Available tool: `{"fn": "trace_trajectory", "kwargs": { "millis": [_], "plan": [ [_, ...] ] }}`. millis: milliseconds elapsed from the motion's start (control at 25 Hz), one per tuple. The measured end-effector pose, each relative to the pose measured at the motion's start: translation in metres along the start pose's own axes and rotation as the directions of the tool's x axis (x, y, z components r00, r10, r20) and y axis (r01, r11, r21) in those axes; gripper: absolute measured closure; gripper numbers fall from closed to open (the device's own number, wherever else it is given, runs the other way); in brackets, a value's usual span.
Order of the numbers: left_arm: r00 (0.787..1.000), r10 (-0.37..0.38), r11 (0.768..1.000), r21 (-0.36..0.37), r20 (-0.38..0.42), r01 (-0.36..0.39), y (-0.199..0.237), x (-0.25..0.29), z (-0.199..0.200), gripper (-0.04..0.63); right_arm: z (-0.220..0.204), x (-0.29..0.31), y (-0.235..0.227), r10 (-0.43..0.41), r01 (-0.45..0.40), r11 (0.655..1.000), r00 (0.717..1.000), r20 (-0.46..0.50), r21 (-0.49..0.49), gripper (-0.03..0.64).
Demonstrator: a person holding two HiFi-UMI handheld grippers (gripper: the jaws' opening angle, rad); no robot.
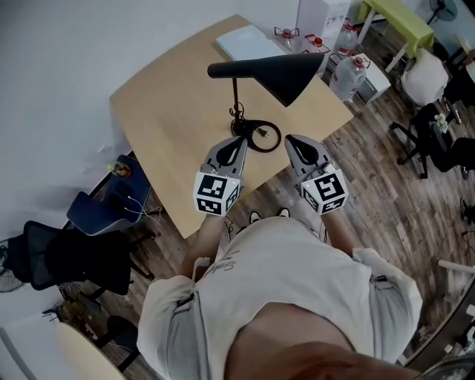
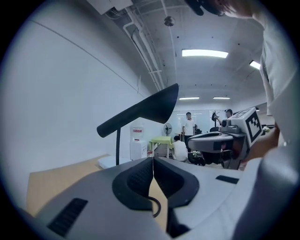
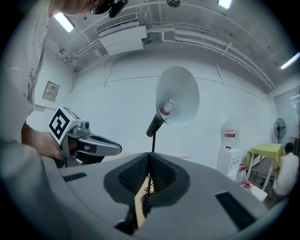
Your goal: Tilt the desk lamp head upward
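A black desk lamp stands on the wooden table (image 1: 163, 111). Its cone-shaped head (image 1: 291, 74) points down and to the right. A thin pole (image 1: 236, 96) runs down to the round base and coiled cord (image 1: 260, 136). My left gripper (image 1: 240, 139) is shut and empty, just left of the base. My right gripper (image 1: 290, 139) is shut and empty, just right of it, below the head. In the left gripper view the lamp head (image 2: 145, 108) rises above the closed jaws (image 2: 153, 160). The right gripper view looks up into the white inside of the lamp head (image 3: 177, 96) over the closed jaws (image 3: 149, 155).
A flat white board (image 1: 249, 41) lies at the table's far end. Water bottles (image 1: 349, 70) and a green table (image 1: 397, 22) stand beyond it. Chairs sit at the left (image 1: 96, 215) and right (image 1: 434, 141). People stand far off (image 2: 189, 125).
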State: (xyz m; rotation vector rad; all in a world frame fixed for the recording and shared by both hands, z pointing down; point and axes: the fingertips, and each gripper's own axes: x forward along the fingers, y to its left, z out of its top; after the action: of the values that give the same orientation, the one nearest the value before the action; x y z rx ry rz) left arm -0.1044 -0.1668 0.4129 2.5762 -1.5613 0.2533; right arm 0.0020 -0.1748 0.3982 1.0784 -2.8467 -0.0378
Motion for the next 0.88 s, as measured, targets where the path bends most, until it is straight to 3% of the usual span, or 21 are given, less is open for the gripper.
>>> {"fn": "trace_trajectory", "kwargs": {
  "millis": [440, 880],
  "plan": [
    [1.000, 0.003, 1.000, 0.002, 0.005, -0.003, -0.027, 0.001, 0.002, 0.580, 0.006, -0.025, -0.011, -0.007, 0.007, 1.000, 0.999, 0.050, -0.001, 0.623],
    [0.997, 0.074, 0.997, 0.016, 0.028, -0.074, -0.028, -0.007, 0.014, 0.580, 0.006, -0.039, -0.012, 0.026, -0.025, 1.000, 0.999, 0.044, -0.017, 0.623]
  ]
}}
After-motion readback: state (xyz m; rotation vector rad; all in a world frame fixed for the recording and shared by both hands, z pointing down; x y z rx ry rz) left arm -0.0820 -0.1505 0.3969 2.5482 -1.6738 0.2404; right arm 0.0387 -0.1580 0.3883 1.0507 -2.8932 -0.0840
